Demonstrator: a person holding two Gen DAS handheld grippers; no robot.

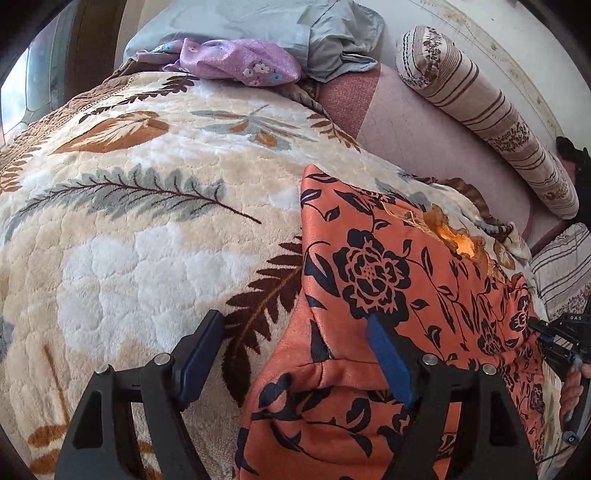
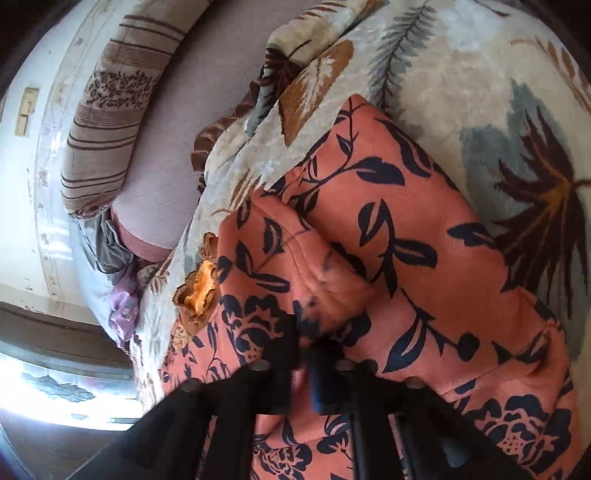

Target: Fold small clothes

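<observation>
One orange floral garment (image 1: 388, 258) is being counted, one leaf-patterned blanket (image 1: 147, 206), one lilac cloth (image 1: 236, 59), one grey-blue cloth (image 1: 332, 33), two striped bolsters (image 1: 480, 110), and two grippers (image 1: 295, 339).

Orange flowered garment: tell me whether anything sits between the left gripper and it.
Nothing visible does. The left gripper is open right over the orange flowered garment, one finger over the fabric and the other over the leaf-print blanket. The right gripper is shut on a fold of the same garment.
</observation>
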